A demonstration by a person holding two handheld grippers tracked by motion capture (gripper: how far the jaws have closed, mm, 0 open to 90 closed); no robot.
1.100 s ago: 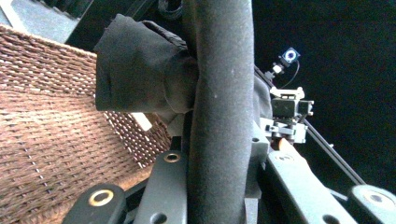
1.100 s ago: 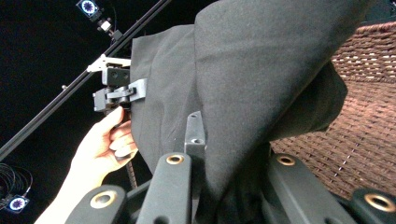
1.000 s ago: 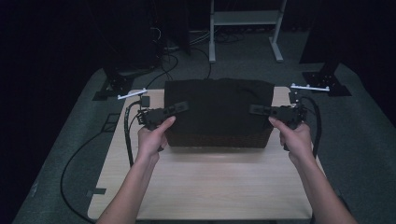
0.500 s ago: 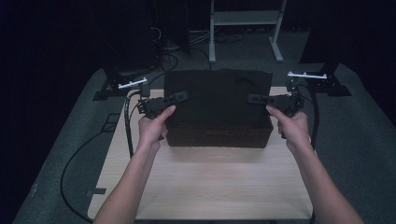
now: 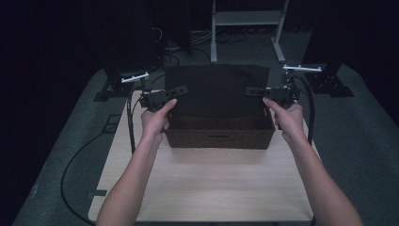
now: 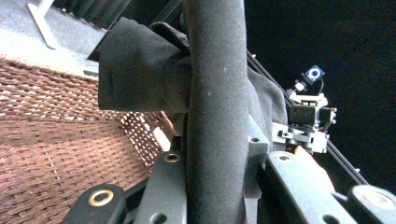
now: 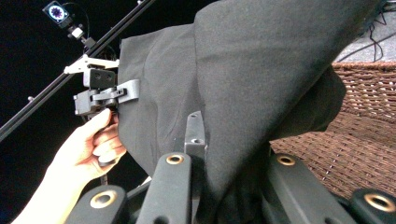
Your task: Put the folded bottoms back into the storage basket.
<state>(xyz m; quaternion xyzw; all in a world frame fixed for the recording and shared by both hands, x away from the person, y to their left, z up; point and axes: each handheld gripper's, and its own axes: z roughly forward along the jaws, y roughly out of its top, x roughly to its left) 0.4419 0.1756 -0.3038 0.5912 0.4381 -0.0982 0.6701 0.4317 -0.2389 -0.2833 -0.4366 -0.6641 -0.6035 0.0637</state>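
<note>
Both hands have drawn the black cloth back off the brown wicker basket, left gripper and right gripper each pinching an edge, and uneven pulling could slip it free or drag the basket.

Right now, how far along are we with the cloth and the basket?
Done: both grippers are shut on the black cloth, the left gripper and right gripper each pinching a side, with the cloth raised above the wicker basket. In hand: holding it spread between them. Left, as I judge it: placing the cloth and releasing.
</note>
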